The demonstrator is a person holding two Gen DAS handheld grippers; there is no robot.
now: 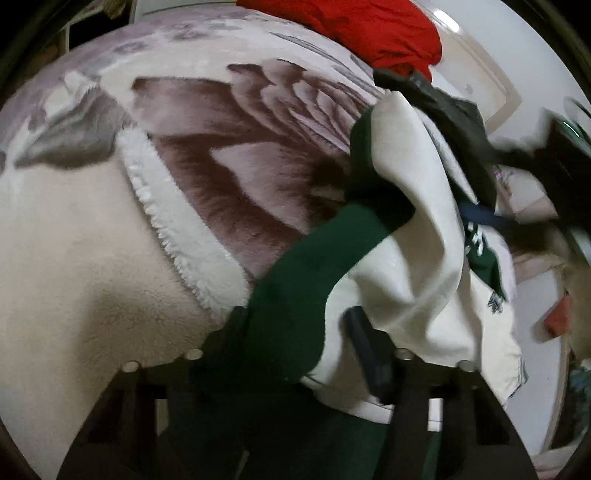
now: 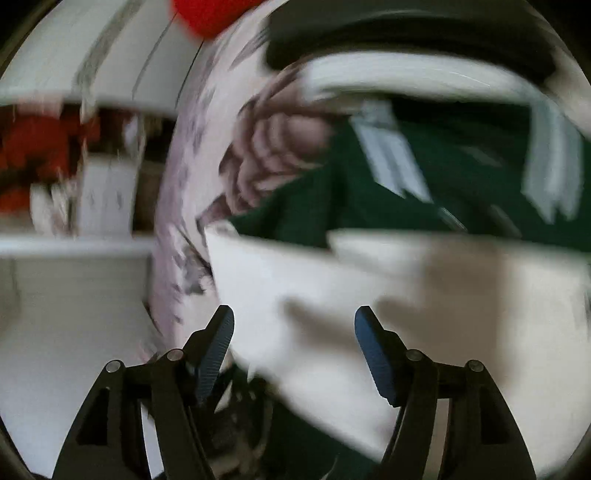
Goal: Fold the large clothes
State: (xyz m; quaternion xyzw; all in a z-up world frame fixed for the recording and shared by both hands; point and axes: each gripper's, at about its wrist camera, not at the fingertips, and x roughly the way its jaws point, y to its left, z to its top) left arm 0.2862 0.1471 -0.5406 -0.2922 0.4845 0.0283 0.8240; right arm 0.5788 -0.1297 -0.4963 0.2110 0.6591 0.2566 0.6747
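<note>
Two hand-held grippers are working over a large dark green and white fleece-lined garment (image 1: pixel 399 258) that is lying bunched on a plush cream blanket with a big mauve-brown flower print (image 1: pixel 229 155), spread over a bed. In the left wrist view, the left hand-held gripper (image 1: pixel 295 354) is sitting low in the frame with the garment's dark green strip of fabric draping between its fingers and down over its body; one dark finger (image 1: pixel 369 354) is showing beside the white lining, the other is hidden under the cloth, so whether the pads are actually pressing on the fabric cannot be told. A rumpled bright red cloth (image 1: pixel 369 29) is lying at the far edge of the blanket, and a dark olive piece of clothing (image 1: pixel 443 107) is lying just beyond the garment's upper end. In the right wrist view, heavily blurred, the right hand-held gripper (image 2: pixel 294 332) is standing with its jaws well apart, nothing pinched between the ribbed pads (image 2: pixel 218 347), and it is hovering over the garment's white lining with the green outer side lying farther ahead. The flower-print blanket is showing to the left of the garment there, with the red cloth at the top edge.
</note>
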